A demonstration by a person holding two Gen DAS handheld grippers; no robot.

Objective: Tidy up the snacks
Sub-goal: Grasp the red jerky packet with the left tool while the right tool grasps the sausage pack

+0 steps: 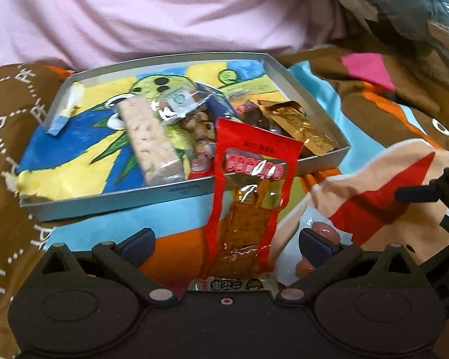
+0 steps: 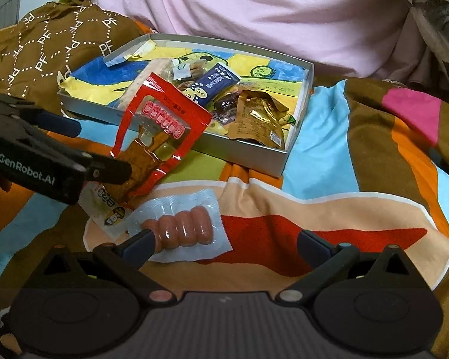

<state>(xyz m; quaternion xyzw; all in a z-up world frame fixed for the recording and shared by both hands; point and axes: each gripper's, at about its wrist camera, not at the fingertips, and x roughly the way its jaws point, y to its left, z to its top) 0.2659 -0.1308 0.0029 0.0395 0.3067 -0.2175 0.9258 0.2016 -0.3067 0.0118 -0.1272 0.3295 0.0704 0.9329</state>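
Step in hand: the snacks are being gathered into the shallow grey cardboard box [image 2: 296,137] lined with a bright crayon drawing; judging by the layout, the red plastic packet of brown dried tofu [image 1: 248,185] is the one going in now.
Left gripper [image 1: 224,246]: its blue-padded fingers [image 1: 137,246] are standing wide apart in its own view, with the red packet rising between them; the right wrist view is showing a dark finger lying against the packet's lower part, so whether it is actually pinching the packet cannot be told.
Red packet: its top edge is leaning over the box's near wall, at about 12 o'clock from the left gripper; its lower end is hanging outside the box.
Right gripper [image 2: 224,243]: its fingers are spread wide and holding nothing; the left finger is touching the clear vacuum pack of pink sausages [image 2: 182,229].
Sausage pack: it is lying flat on the multicoloured patterned bedspread [image 2: 344,164], at about 10 o'clock from the right gripper, outside the box.
Already in the box: a pale puffed-rice bar [image 1: 149,137], a navy wrapper [image 2: 215,85], a gold foil pouch [image 2: 257,119].
Next move: probably carrying the red packet further over the wall towards 12 o'clock and letting it lie flat; then the right fingers would need centring on the sausage pack before closing.
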